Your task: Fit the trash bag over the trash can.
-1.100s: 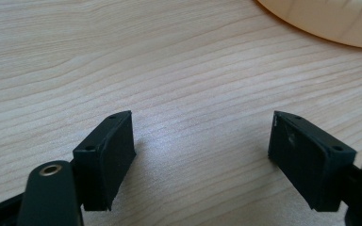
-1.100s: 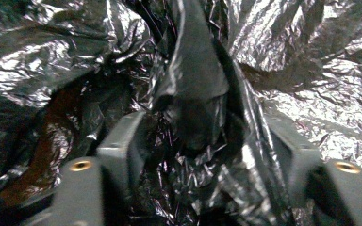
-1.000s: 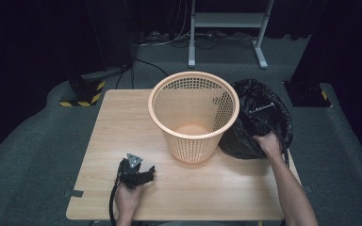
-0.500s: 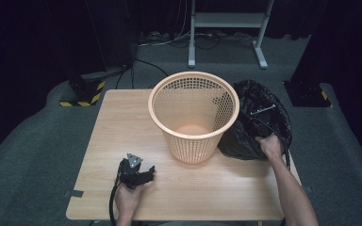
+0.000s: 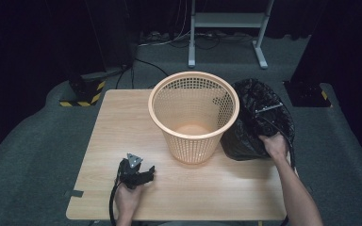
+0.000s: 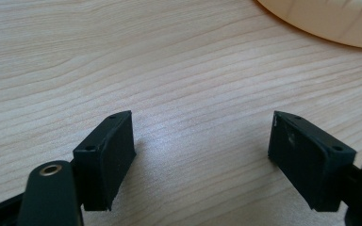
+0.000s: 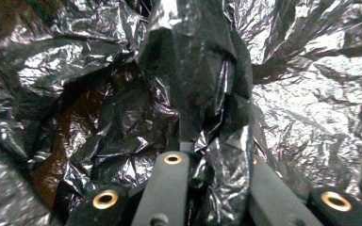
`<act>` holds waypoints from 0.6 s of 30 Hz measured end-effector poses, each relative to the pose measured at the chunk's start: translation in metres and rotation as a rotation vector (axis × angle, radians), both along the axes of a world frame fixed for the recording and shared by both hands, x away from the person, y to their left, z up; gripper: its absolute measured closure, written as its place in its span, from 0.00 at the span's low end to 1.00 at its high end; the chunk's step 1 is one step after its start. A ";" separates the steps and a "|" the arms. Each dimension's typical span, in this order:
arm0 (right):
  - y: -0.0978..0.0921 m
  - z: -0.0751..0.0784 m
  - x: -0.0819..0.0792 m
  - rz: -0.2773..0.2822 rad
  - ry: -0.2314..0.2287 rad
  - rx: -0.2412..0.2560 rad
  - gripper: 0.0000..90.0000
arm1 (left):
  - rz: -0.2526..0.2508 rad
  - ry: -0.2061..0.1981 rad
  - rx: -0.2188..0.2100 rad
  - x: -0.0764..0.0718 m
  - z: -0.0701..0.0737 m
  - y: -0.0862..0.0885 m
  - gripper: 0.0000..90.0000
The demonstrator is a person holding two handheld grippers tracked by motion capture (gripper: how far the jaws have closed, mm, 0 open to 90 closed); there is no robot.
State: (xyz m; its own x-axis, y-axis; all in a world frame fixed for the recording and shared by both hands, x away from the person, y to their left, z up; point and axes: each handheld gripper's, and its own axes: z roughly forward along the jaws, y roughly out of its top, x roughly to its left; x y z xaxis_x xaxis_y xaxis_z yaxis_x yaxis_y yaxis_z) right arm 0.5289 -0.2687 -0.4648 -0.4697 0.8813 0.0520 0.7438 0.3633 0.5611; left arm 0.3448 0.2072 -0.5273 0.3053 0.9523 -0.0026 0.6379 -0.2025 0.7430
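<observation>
An orange mesh basket stands upright in the middle of the wooden table. A crumpled black plastic bag lies against its right side. My right hand reaches into the bag's near edge. In the right gripper view, my right gripper is shut on a fold of the black bag, and film drapes over the jaws. My left gripper rests low on the table front left of the basket. It stands open with bare wood between the jaws. The basket's base lies ahead of it.
A grey floor surrounds the table. A metal stand's legs rise behind it, and a black-and-yellow striped block sits at the back left. A piece of tape marks the table's front left edge.
The right hand has shifted slightly to the right at the bag's edge. The left gripper and the basket have not moved.
</observation>
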 end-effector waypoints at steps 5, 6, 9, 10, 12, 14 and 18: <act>-0.005 0.008 -0.006 -0.001 -0.028 0.010 0.98 | 0.000 0.000 0.000 0.000 0.000 0.000 0.26; -0.006 0.010 -0.006 -0.001 -0.029 0.010 0.98 | 0.000 0.000 0.000 0.000 0.000 0.000 0.26; -0.009 0.014 -0.009 -0.001 -0.039 0.016 0.98 | 0.000 0.000 0.000 0.000 0.000 0.000 0.26; -0.009 0.016 -0.010 -0.001 -0.045 0.016 0.98 | 0.000 0.000 0.000 0.000 0.000 0.000 0.26; -0.010 0.019 -0.012 0.004 -0.055 0.020 0.98 | 0.000 0.000 0.000 0.000 0.000 0.000 0.26; -0.010 0.023 -0.014 0.009 -0.064 0.024 0.98 | 0.000 0.000 0.000 0.000 0.000 0.000 0.26; -0.011 0.030 -0.018 0.016 -0.076 0.017 0.98 | 0.000 0.000 0.000 0.000 0.000 0.000 0.26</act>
